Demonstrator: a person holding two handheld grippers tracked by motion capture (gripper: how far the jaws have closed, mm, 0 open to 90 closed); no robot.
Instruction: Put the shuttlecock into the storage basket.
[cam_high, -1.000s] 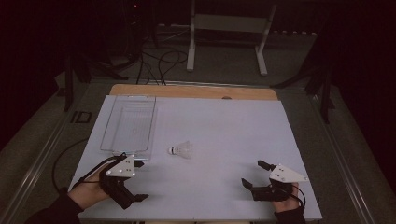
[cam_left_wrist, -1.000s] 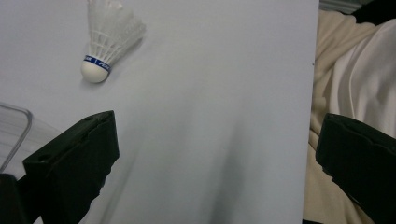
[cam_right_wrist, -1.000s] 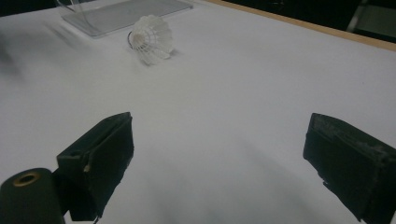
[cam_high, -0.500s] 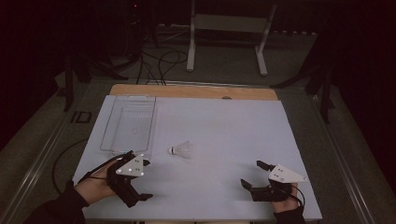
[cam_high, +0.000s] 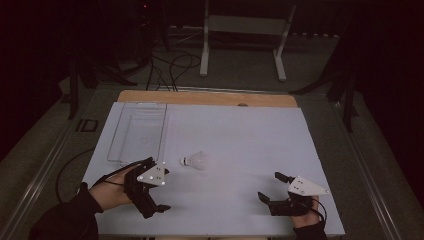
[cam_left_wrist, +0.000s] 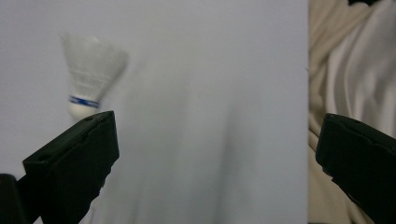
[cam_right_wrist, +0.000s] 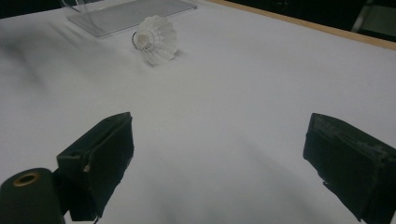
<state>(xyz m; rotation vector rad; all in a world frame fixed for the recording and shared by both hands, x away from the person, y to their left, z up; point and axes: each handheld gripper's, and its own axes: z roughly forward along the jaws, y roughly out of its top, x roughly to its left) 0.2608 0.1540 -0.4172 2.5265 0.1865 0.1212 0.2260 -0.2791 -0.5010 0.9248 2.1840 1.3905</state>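
High view: a white shuttlecock (cam_high: 195, 160) lies on its side on the white table (cam_high: 240, 140), just beside the near corner of a clear plastic tray (cam_high: 138, 131). The left gripper (cam_high: 152, 186) hovers near the shuttlecock, jaws spread wide. The right gripper (cam_high: 274, 187), well apart from the shuttlecock, rests low, jaws likewise released.

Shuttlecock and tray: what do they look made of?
Shuttlecock: white, slightly translucent skirt, looks like feather or nylon, can't tell which; pale rounded base with a blue band. Tray: clear, glossy, likely hard plastic or acrylic, since the white table shows through it.
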